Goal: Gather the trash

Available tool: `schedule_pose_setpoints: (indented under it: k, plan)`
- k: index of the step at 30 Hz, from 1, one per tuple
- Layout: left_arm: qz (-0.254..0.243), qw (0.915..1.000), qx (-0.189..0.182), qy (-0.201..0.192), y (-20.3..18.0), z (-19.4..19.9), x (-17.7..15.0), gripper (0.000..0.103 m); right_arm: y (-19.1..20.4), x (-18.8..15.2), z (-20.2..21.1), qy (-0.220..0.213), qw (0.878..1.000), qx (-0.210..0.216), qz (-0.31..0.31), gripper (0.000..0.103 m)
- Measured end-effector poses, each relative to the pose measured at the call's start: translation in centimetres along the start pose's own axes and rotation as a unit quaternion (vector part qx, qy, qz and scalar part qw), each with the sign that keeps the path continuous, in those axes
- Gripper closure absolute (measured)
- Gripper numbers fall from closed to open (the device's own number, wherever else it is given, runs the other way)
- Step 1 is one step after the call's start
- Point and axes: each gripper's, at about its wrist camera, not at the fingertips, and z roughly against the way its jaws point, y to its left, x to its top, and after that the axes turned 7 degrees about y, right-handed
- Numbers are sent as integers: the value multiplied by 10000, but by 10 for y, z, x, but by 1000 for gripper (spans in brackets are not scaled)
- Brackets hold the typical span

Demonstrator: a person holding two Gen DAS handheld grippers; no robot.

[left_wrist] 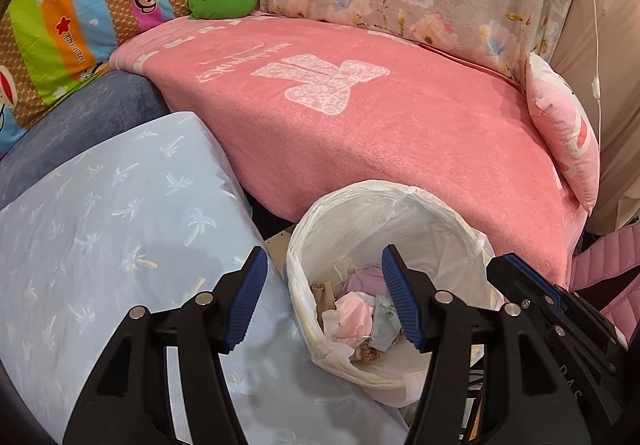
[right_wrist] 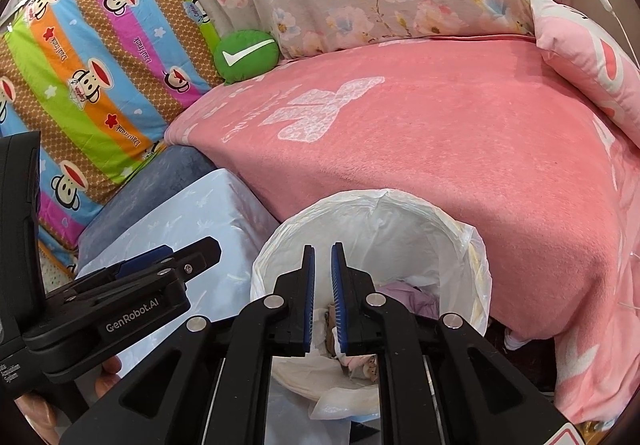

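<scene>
Fingers of left gripper apart, empty; right gripper fingers slightly parted, empty, over lined trash bin at lower centre.

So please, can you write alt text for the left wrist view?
The open, empty left gripper hangs over a white-lined trash bin holding crumpled pink and brown scraps. Behind it is a pink blanket-covered bed; at left, a pale blue palm-print cushion.

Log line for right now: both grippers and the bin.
left gripper: open, empty, over bin | right gripper: slightly open, empty, over bin | bin liner: holds crumpled trash | pink blanket: no trash seen
</scene>
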Motion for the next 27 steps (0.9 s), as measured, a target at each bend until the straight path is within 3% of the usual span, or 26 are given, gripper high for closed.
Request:
schedule_pose_setpoints:
  k: [16, 27]
  plan:
    - [69, 9989, 459, -8, 16, 5, -24, 37, 12, -21, 3, 250, 9978, -466, 398, 69]
    - [38, 9969, 783, 67, 23, 7, -49, 28, 17, -39, 12, 274, 9953, -663, 656, 44]
